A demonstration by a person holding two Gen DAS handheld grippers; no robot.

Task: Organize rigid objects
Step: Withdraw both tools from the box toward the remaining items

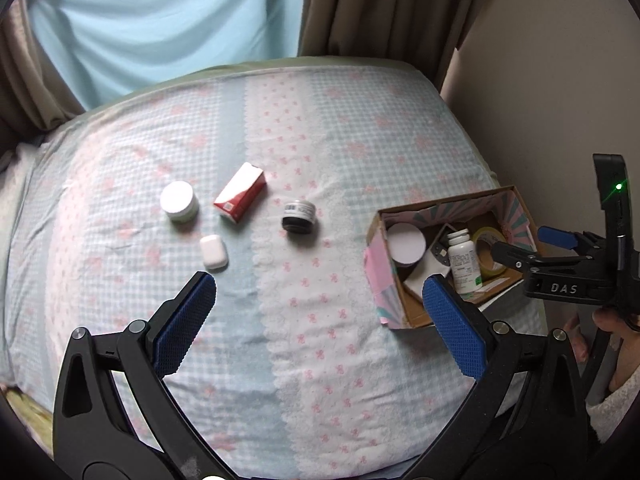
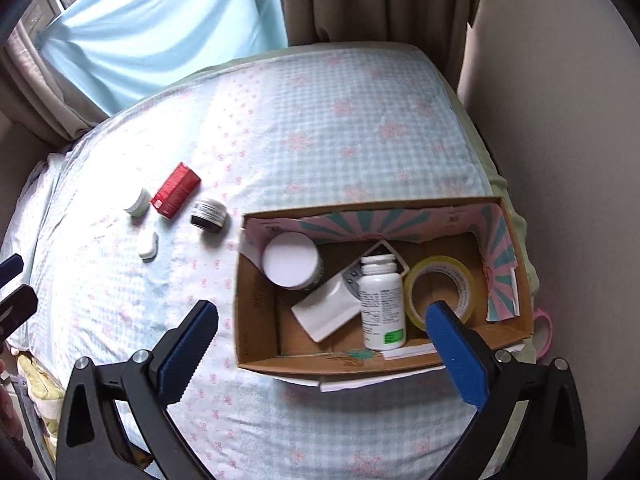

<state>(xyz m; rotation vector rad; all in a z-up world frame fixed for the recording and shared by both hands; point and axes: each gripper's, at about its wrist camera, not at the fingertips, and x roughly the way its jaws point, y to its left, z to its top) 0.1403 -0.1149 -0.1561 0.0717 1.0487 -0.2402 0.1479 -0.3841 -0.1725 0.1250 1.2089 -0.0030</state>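
A bed covered in a pale blue and white checked bedspread (image 1: pixel 304 160) with pink flower print fills both views. The left gripper (image 1: pixel 320 300) hovers above the near middle of the bed, its blue-padded fingers spread wide with nothing between them. The right gripper (image 2: pixel 324 328) hangs over the near edge of an open cardboard box (image 2: pixel 256 308) lined with pink and teal striped paper; its jaws also stand wide apart and hold nothing.

The box sits on the right side of the bed, close to the wall. Inside it, at the far left corner, stands a round jar with a white lid (image 2: pixel 290 260). A white plastic bottle with a printed label (image 2: pixel 380 300) stands upright near the middle, a flat white rectangular case (image 2: pixel 326 312) lies tilted just left of it, and a roll of clear yellowish tape (image 2: pixel 440 284) lies flat to its right.

Four loose items rest on the bedspread to the left of the box, well apart from it. A small white jar with a pale green base (image 1: pixel 179 201) is farthest left. Just right of it lies a red and white carton (image 1: pixel 240 194). A small white rounded earbud case (image 1: pixel 213 252) lies nearer, just in front of those two. A dark jar with a barcode label (image 1: pixel 299 216) stands closest to the box.
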